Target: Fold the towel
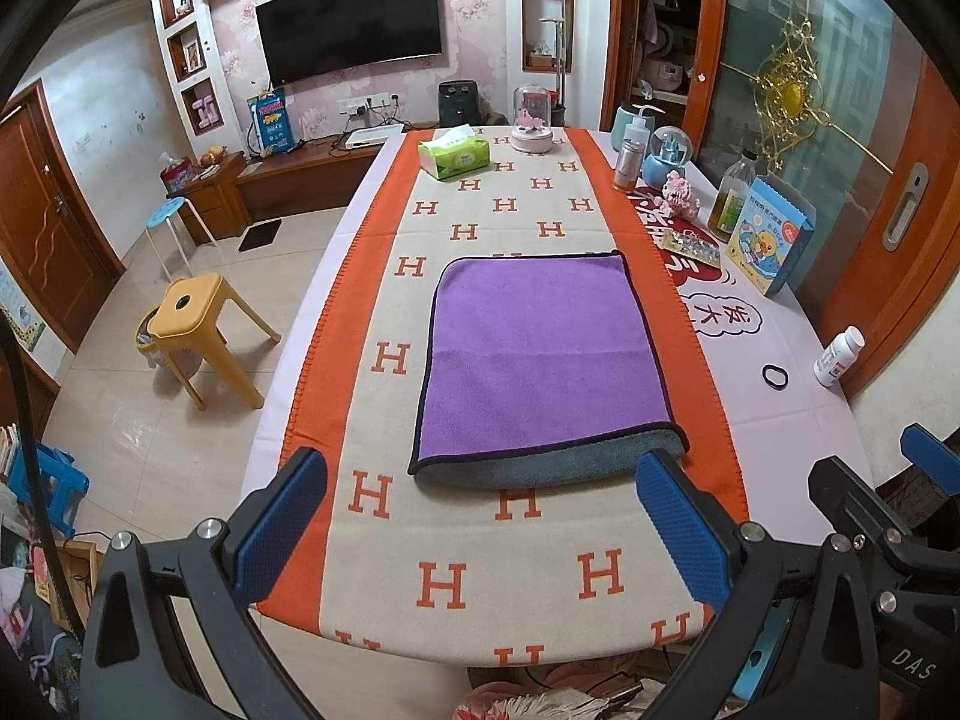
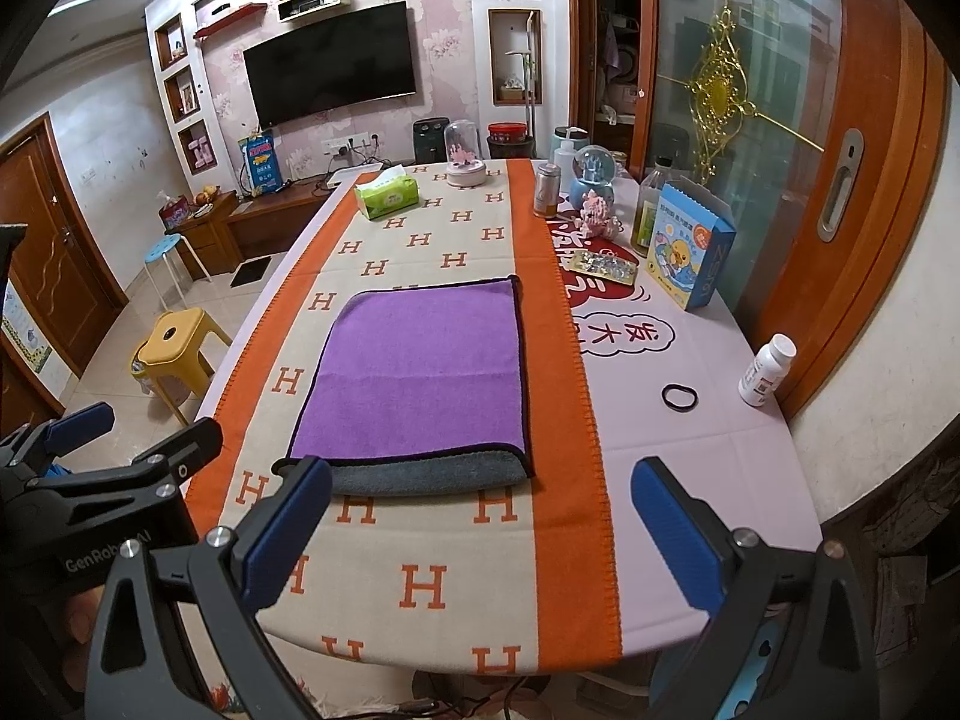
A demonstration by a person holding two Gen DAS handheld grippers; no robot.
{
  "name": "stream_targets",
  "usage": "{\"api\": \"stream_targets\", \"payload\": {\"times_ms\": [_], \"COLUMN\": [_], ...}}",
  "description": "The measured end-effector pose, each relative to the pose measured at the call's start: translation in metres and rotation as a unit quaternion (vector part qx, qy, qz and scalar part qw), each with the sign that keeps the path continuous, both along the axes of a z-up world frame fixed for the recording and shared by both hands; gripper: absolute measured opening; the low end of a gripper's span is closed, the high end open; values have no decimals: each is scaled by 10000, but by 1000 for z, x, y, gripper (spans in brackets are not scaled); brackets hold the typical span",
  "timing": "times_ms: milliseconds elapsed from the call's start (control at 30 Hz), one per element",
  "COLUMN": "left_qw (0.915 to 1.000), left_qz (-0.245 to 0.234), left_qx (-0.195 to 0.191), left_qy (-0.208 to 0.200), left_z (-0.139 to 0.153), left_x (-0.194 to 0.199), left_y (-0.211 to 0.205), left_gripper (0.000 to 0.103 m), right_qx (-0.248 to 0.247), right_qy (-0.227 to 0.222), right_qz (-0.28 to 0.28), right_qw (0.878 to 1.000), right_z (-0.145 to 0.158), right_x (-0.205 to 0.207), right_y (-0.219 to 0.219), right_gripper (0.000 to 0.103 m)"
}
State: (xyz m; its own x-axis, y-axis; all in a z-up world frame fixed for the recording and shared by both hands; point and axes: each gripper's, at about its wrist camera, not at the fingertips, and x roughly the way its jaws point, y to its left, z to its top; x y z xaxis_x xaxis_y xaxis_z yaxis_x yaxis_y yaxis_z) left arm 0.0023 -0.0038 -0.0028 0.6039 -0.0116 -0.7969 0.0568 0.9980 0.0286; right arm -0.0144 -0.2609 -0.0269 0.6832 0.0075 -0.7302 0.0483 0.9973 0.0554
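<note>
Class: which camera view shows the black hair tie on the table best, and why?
The right wrist view: the hair tie lies in open sight right of the purple towel, its whole loop clear. The left wrist view shows it smaller, nearer the edge.

the towel lies flat on the orange-bordered h-patterned cloth, folded once: purple top layer with dark trim, grey underside showing as a strip along its 6 o'clock edge. the corner at 5 o'clock curls slightly. nothing touches it.

left tongs: spread wide, empty | right tongs: spread wide, empty
</note>
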Motion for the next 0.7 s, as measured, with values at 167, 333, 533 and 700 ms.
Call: {"api": "stream_targets", "payload": {"times_ms": [167,333,533,700], "left_qw": [10000,10000,10000,10000], "left_qz": [0,0,-16,-47], "left_qx": [0,-6,-20,-43], "left_qy": [4,-6,-17,-32], "left_z": [0,0,1,2], "left_x": [0,0,0,1], "left_y": [0,-1,-2,-2], "left_gripper": [102,102,102,102], "right_qx": [0,1,2,0], "right_qy": [-4,-8,1,0], "right_qz": [2,3,-7,-62], "right_qw": [10000,10000,10000,10000], "right_z": [0,0,0,4], "right_x": [0,0,1,3], "right_y": [0,0,0,6], "right_gripper": [100,100,98,97]}}
